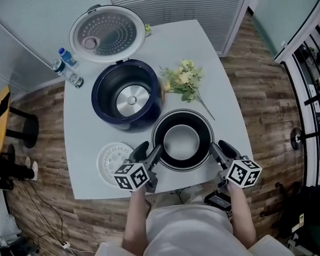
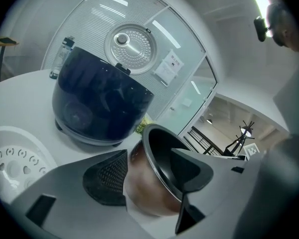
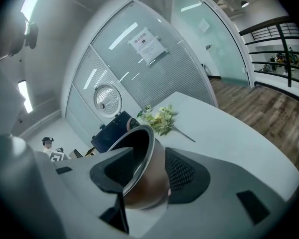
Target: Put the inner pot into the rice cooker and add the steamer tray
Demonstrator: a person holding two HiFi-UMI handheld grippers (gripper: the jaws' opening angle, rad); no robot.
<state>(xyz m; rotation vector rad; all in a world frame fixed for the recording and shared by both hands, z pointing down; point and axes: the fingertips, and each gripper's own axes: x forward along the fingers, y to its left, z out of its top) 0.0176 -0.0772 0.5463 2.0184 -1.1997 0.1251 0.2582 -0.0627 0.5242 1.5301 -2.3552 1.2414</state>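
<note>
Head view, with both gripper views. You hold the pot (image 1: 182, 141) at lower centre of the frame, one gripper on each side of its rim. The left gripper (image 1: 149, 152) clamps the left wall and the right gripper (image 1: 222, 149) the right wall. In each case one finger lies inside the pot and the other against its coppery outside. Whether the pot rests on the bench (image 1: 224, 95) or is just clear of it cannot be told.

The open cooker (image 1: 129, 95) lies up and to the left of the pot, just beside its rim, with the lid (image 1: 106, 33) raised beyond. The carry therefore runs away from you and leftward, mouth upward. The tray (image 1: 113, 161) lies flat at lower left, just beside the left gripper, which is the nearer one to it.

Writing: a notice (image 3: 147, 44) on the glass partition bears print too small to read. No brand shows on the cooker.
</note>
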